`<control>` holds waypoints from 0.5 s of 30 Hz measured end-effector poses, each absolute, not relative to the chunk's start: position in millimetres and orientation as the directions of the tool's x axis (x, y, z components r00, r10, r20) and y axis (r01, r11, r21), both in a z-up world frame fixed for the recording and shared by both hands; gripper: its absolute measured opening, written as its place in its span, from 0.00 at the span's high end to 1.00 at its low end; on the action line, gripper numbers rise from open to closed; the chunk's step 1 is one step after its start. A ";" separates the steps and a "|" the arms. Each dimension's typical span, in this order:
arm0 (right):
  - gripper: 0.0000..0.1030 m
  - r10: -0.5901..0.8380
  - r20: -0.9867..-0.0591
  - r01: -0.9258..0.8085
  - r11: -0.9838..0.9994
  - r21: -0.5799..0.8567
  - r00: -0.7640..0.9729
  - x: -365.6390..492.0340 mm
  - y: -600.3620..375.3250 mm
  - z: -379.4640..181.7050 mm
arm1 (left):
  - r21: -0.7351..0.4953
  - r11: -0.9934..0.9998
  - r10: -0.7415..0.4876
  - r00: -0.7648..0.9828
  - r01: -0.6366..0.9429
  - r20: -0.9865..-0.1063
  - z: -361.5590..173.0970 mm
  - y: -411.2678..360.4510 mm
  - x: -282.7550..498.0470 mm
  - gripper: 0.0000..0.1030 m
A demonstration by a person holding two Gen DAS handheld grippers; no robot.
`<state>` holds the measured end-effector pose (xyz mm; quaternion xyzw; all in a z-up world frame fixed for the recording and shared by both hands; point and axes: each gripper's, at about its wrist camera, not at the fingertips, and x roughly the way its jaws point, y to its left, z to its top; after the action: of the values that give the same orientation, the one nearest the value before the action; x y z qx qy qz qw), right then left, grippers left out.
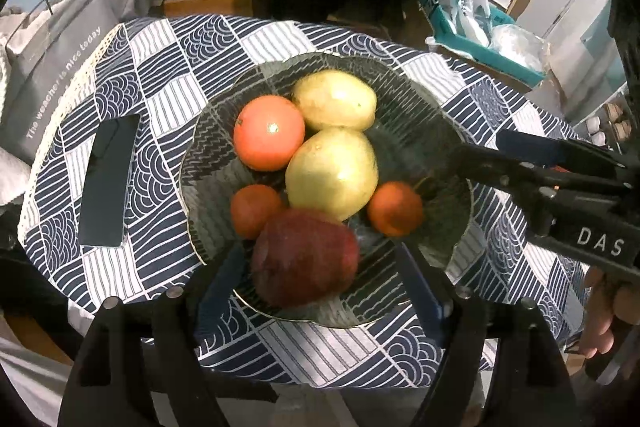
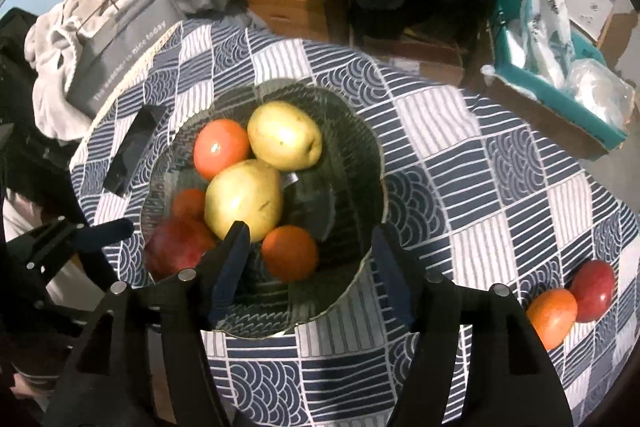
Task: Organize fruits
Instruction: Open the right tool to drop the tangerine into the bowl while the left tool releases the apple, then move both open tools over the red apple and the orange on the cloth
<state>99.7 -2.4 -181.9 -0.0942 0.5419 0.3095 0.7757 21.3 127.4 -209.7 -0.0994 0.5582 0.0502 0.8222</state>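
A dark glass bowl (image 1: 420, 115) (image 2: 352, 155) on the patterned tablecloth holds two yellow pears (image 1: 332, 173), an orange tomato (image 1: 269, 133), two small oranges (image 1: 395, 209) and a red apple (image 1: 306, 263). My left gripper (image 1: 320, 267) is open with its fingers on either side of the red apple, apart from it. My right gripper (image 2: 310, 247) is open above the bowl's near side, over a small orange (image 2: 290, 253); it also shows in the left wrist view (image 1: 480, 151). A red apple (image 2: 592, 291) and an orange fruit (image 2: 552, 317) lie on the cloth at the right.
A dark phone-like slab (image 1: 108, 183) lies on the cloth left of the bowl. A grey bag (image 1: 52, 75) and clothes stand beyond the left edge. A teal box (image 2: 560, 95) with plastic bags sits past the right edge.
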 end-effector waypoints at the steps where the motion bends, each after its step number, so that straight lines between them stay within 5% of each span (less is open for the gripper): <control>1: 0.37 0.378 -0.897 -0.576 0.795 0.189 0.228 100.1 -5.0 -179.6 | -0.110 0.975 -0.031 0.376 -0.191 -0.926 -207.6 125.9 21.6 0.22; 15: 0.36 0.349 -0.855 -0.507 0.854 0.121 0.384 97.8 -54.0 -125.8 | -0.141 0.981 -0.066 0.458 -0.133 -0.887 -171.6 92.0 28.9 0.22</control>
<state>97.8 -54.0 -125.8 -0.0801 0.4912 0.2584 0.8280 28.9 92.0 -171.6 -0.0954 0.5203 0.0198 0.8484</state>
